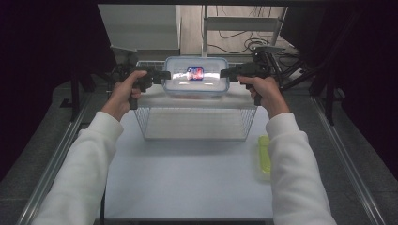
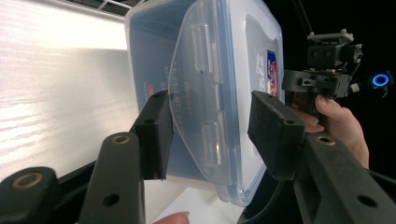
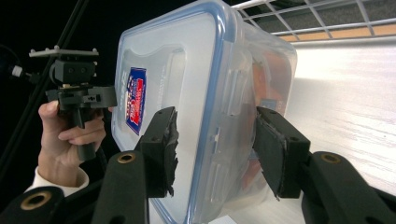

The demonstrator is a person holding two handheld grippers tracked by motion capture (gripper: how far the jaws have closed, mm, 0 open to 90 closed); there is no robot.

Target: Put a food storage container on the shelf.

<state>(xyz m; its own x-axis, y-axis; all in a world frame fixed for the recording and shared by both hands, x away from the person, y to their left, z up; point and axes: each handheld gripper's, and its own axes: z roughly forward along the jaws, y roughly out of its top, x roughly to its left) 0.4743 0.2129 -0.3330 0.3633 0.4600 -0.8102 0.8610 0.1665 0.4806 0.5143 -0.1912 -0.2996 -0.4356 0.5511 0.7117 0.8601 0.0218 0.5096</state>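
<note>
A clear plastic box (image 1: 196, 77) with a blue-edged lid and a red and blue label hangs in the air above a wire basket (image 1: 141, 117). My left gripper (image 1: 166, 75) grips its left end and my right gripper (image 1: 224, 72) its right end. In the left gripper view the box (image 2: 210, 70) stands on edge between my jaws (image 2: 210, 126), its side clip facing me. The right gripper view shows the box (image 3: 187, 93) pinched between the jaws (image 3: 215, 140), with reddish contents dimly visible inside.
The basket (image 3: 317, 14) stands at the back of the white table (image 1: 187, 183). A yellow-green flat item (image 1: 264, 154) lies near the table's right edge. Metal rails run along both sides, and stands and cables crowd the area behind the table.
</note>
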